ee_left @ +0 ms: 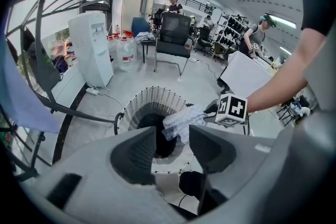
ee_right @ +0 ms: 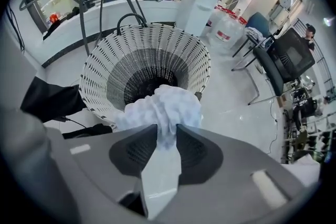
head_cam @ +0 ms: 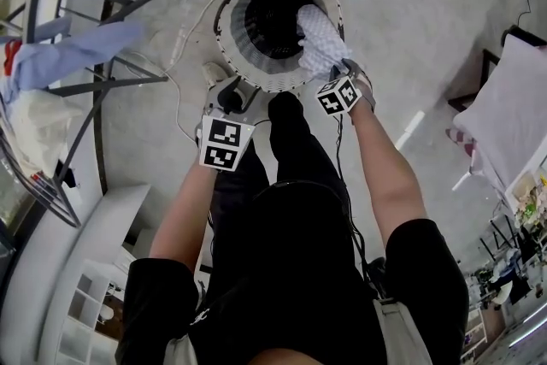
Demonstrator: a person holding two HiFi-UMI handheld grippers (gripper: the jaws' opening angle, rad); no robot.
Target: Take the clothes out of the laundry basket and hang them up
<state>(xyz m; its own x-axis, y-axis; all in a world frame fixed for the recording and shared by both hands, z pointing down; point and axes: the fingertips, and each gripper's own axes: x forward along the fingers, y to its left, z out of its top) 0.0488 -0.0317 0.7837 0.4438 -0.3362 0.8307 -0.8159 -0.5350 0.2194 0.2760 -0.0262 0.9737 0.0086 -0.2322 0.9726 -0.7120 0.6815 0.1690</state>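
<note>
A white woven laundry basket (head_cam: pixel 256 74) stands on the floor just ahead of the person's feet, dark inside. My right gripper (head_cam: pixel 340 71) is over its right rim, shut on a white patterned garment (head_cam: pixel 319 37) that bunches up above the basket mouth. In the right gripper view the cloth (ee_right: pixel 165 106) is pinched between the two pads of the right gripper (ee_right: pixel 167 136), with the basket (ee_right: pixel 105 60) below. My left gripper (head_cam: pixel 226 91) hovers at the basket's near rim, open with nothing between its fingers. The left gripper view shows the left gripper (ee_left: pixel 172 147), the garment (ee_left: pixel 181 120) and the basket (ee_left: pixel 152 99).
A dark metal drying rack (head_cam: pixel 102 81) stands to the left with a light blue garment (head_cam: pixel 77 51) on it. A cable runs over the floor by the basket. A water dispenser (ee_left: pixel 94 47), an office chair (ee_left: pixel 173 34) and people stand further off. A white panel (head_cam: pixel 513 98) leans at the right.
</note>
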